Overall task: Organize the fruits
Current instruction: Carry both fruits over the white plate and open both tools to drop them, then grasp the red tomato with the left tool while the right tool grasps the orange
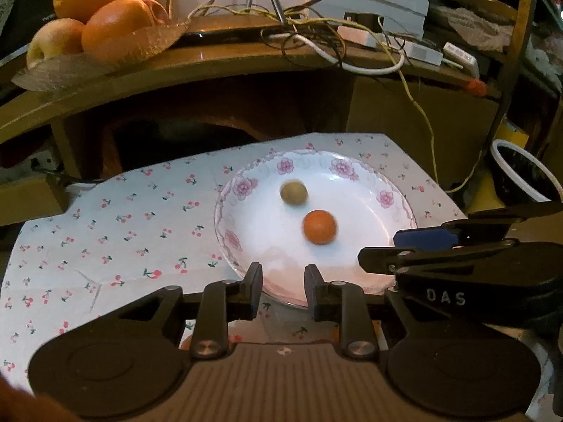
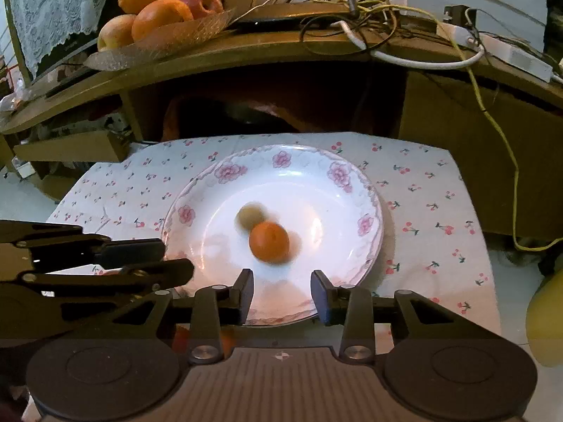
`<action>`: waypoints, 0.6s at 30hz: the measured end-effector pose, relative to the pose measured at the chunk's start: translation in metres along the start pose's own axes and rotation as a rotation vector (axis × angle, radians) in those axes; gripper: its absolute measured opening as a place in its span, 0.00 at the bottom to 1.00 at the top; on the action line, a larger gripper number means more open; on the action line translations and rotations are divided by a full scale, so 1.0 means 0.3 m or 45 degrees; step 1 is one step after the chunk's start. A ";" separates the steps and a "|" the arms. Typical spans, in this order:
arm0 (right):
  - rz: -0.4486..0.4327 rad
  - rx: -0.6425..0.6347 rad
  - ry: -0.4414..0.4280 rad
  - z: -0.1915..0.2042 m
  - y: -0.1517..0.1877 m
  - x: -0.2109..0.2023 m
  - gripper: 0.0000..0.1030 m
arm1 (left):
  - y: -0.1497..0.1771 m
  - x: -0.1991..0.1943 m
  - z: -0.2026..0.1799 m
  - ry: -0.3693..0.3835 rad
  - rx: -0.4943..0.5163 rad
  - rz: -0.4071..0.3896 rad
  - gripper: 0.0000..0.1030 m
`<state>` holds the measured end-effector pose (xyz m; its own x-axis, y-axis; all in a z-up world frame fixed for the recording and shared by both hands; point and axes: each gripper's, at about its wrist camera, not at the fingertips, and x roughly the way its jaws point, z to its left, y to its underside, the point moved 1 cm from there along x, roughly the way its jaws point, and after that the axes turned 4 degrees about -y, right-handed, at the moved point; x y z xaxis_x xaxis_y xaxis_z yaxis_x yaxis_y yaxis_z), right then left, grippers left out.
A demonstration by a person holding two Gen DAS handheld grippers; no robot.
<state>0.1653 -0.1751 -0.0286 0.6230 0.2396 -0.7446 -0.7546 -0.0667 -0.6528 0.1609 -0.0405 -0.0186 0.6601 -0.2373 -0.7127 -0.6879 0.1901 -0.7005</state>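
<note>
A: Nearest, in the left wrist view, we see the left gripper [image 1: 283, 290] with its jaws set a little apart and nothing between them. They hang over the near rim of the plate [image 1: 246, 232].

B: In the right wrist view the right gripper [image 2: 282, 293] stands likewise: jaws slightly spread, empty, above the plate's near edge. Each gripper shows at the edge of the other's view, so we place them side by side.

A: On the plate we note two small round fruits. The orange fruit [image 2: 269, 242] lies nearer; the greenish fruit [image 2: 250, 215] lies just behind it. Both look blurred.

B: From the left the two appear just apart [image 1: 319, 227] [image 1: 294, 192]; from the right they overlap. We cannot tell whether they touch.

A: The plate is white with pink flowers round its rim. It rests on a cloth [image 1: 123, 228] printed with small cherries.

B: Beyond the cloth we see a curved wooden desk [image 2: 246, 56], set higher. On its left end stands a glass dish [image 2: 169, 40] heaped with oranges [image 2: 160, 16] and apples [image 2: 116, 31].

A: To the right of the dish, a tangle of cables [image 2: 369, 10] lies on the desk, with a white power strip [image 2: 510, 52] at the far right.
</note>
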 end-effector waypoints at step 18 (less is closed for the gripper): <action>0.005 -0.067 -0.110 0.043 0.070 -0.105 0.43 | 0.087 -0.142 0.122 0.023 -0.019 0.033 0.36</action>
<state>0.1272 -0.1717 -0.0172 0.5980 0.3220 -0.7340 -0.7439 -0.1181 -0.6578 0.1259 0.0095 -0.0080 0.6366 -0.2500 -0.7296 -0.7092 0.1818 -0.6811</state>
